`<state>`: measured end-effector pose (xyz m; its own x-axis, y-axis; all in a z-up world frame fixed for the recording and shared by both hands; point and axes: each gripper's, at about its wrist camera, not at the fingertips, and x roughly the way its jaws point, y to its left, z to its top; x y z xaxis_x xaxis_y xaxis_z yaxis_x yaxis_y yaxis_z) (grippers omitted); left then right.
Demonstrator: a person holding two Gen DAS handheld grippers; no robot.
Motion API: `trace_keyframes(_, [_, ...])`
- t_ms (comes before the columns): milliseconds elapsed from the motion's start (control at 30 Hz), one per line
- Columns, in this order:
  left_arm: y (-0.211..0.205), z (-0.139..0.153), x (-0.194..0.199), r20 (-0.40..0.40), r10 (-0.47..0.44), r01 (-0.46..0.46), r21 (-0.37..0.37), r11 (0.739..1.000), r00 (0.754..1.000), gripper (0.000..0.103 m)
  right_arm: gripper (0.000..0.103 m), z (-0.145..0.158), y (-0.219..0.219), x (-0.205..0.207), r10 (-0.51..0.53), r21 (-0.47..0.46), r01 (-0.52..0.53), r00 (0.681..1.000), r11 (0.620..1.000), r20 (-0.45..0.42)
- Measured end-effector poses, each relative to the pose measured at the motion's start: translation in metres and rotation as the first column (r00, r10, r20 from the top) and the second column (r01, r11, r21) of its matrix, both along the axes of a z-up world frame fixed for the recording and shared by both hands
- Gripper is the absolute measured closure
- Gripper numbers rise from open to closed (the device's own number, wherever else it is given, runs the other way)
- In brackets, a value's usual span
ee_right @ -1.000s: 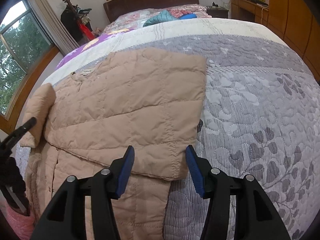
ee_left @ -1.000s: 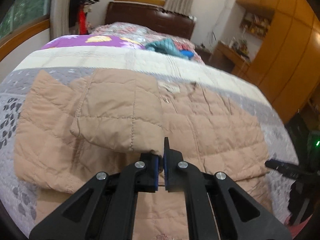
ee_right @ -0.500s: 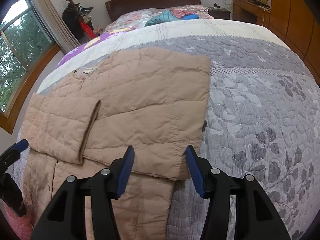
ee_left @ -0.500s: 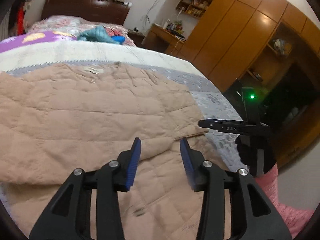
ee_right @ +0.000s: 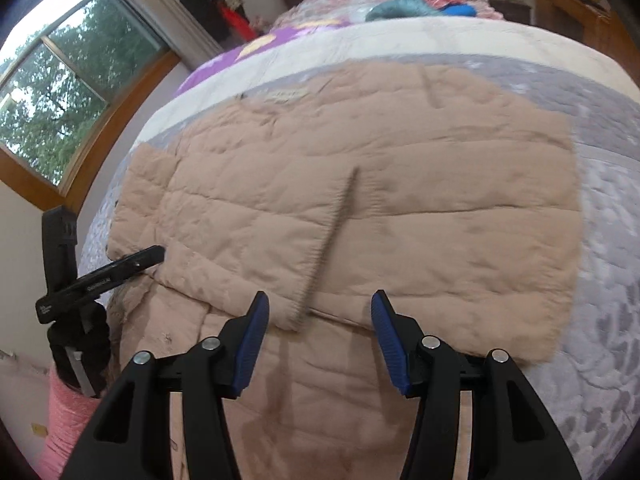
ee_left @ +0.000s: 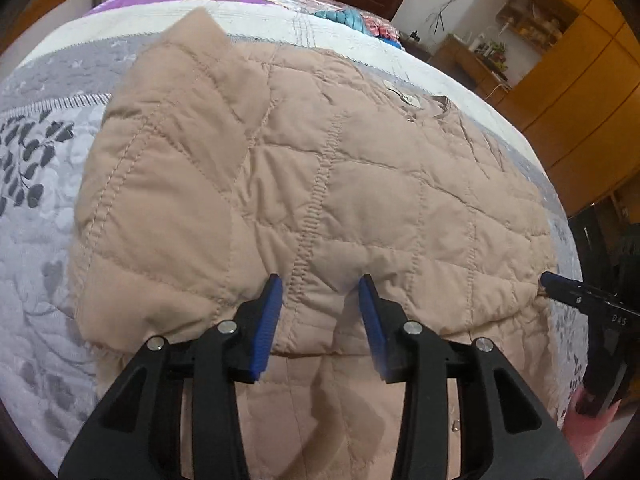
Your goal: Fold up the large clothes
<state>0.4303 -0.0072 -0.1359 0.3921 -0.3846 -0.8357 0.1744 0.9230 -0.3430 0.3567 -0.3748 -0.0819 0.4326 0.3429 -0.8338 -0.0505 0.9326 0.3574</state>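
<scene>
1. The tan quilted jacket (ee_left: 360,184) lies flat on the grey patterned bedspread (ee_left: 36,208), both sleeves folded in over its body.
2. The left gripper (ee_left: 320,312) hangs over the lower edge of the folded left sleeve (ee_left: 168,200); its jaws stand wide apart with nothing between them.
3. The right gripper (ee_right: 318,336) hangs over the jacket's lower half, just below the sleeve cuffs; its jaws are wide as well and hold nothing.
4. In the right wrist view the ribbed cuff edge (ee_right: 332,240) of the left sleeve runs slantwise across the middle of the jacket, and the right sleeve (ee_right: 480,240) lies beside it with its lower edge straight.
5. Bare bedspread shows to the right of the jacket in the right wrist view and to the left of it in the left wrist view.
6. A cream band of the cover (ee_right: 400,36) lies beyond the collar, and a teal bundle (ee_right: 404,4) sits further up the bed.
7. A neck label (ee_right: 286,95) shows at the collar; its print is too blurred to read.
8. The right gripper's side, seen in the left wrist view, bears small white lettering (ee_left: 620,320) that looks like "DAS".
</scene>
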Motion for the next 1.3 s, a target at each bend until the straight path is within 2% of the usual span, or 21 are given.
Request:
trace_keyframes(67, [0.001, 0.001, 0.000, 0.003, -0.001, 0.001, 0.000, 1.000, 1.000, 0.064, 0.050, -0.008, 0.008, 0.009, 0.006, 0.023, -0.006, 1.000, 1.000, -0.030])
trace_keyframes(100, [0.001, 0.002, 0.001, 0.002, -0.003, 0.003, -0.002, 1.000, 1.000, 0.064, 0.056, -0.010, 0.012, 0.013, 0.015, 0.030, -0.014, 0.999, 0.999, -0.033])
trace_keyframes(133, [0.002, 0.003, 0.001, 0.000, -0.003, 0.003, -0.006, 1.000, 1.000, 0.064, 0.073, -0.012, 0.017, 0.016, 0.025, 0.032, -0.024, 0.999, 0.999, -0.032])
trace_keyframes(200, [0.008, 0.010, -0.003, 0.004, -0.005, 0.005, -0.041, 0.999, 1.000, 0.064, 0.090, -0.015, 0.023, 0.020, 0.049, 0.042, -0.048, 0.998, 0.998, -0.031])
trace_keyframes(267, [0.013, 0.027, -0.013, 0.042, 0.007, -0.003, -0.080, 0.997, 0.999, 0.064, 0.094, -0.011, 0.020, 0.019, 0.056, 0.048, -0.056, 0.998, 0.997, -0.009])
trace_keyframes(333, [0.023, 0.044, -0.019, 0.100, 0.029, -0.020, -0.093, 0.995, 0.995, 0.064, 0.095, -0.003, 0.012, 0.015, 0.039, 0.024, -0.039, 0.999, 0.999, 0.022])
trace_keyframes(433, [0.041, 0.065, -0.016, 0.175, 0.090, -0.080, -0.063, 0.995, 0.980, 0.064, 0.095, 0.015, -0.006, 0.006, -0.007, -0.013, 0.008, 0.997, 1.000, 0.076])
trace_keyframes(533, [0.048, 0.065, -0.006, 0.168, 0.116, -0.107, -0.065, 0.992, 0.979, 0.064, 0.095, 0.025, -0.024, 0.001, -0.052, -0.014, 0.054, 0.994, 0.998, 0.093])
trace_keyframes(633, [0.040, 0.049, 0.007, 0.140, 0.107, -0.101, -0.047, 0.994, 0.984, 0.064, 0.095, 0.024, -0.037, 0.001, -0.087, -0.024, 0.089, 0.992, 0.996, 0.088])
trace_keyframes(733, [0.044, 0.032, 0.009, 0.093, 0.099, -0.097, -0.022, 0.995, 0.991, 0.065, 0.095, 0.011, -0.040, 0.010, -0.106, -0.081, 0.112, 0.992, 0.990, 0.067])
trace_keyframes(800, [0.041, 0.015, 0.017, 0.062, 0.094, -0.094, 0.002, 0.996, 0.994, 0.066, 0.095, -0.002, -0.037, 0.015, -0.107, -0.085, 0.110, 0.994, 0.990, 0.038])
trace_keyframes(933, [0.038, 0.000, 0.024, 0.047, 0.084, -0.085, 0.019, 0.996, 0.995, 0.067, 0.093, -0.020, -0.038, 0.022, -0.108, -0.065, 0.108, 0.994, 0.992, 0.006])
trace_keyframes(1000, [0.031, 0.002, 0.024, 0.059, 0.072, -0.076, 0.064, 0.995, 0.996, 0.067, 0.093, -0.020, -0.037, 0.022, -0.105, -0.075, 0.105, 0.994, 0.992, 0.003])
trace_keyframes(1100, [0.022, 0.012, 0.019, 0.083, 0.072, -0.081, 0.115, 0.990, 0.994, 0.067, 0.084, -0.007, -0.037, 0.014, -0.111, -0.106, 0.113, 0.993, 0.988, 0.029])
trace_keyframes(1200, [0.016, 0.032, 0.007, 0.126, 0.061, -0.070, 0.074, 0.995, 0.990, 0.067, 0.083, 0.016, -0.036, 0.000, -0.120, -0.138, 0.133, 0.988, 0.982, 0.100])
trace_keyframes(1300, [0.000, 0.045, -0.003, 0.155, 0.025, -0.038, 0.082, 0.996, 0.988, 0.067, 0.083, 0.030, -0.030, -0.004, -0.101, -0.120, 0.116, 0.987, 0.986, 0.123])
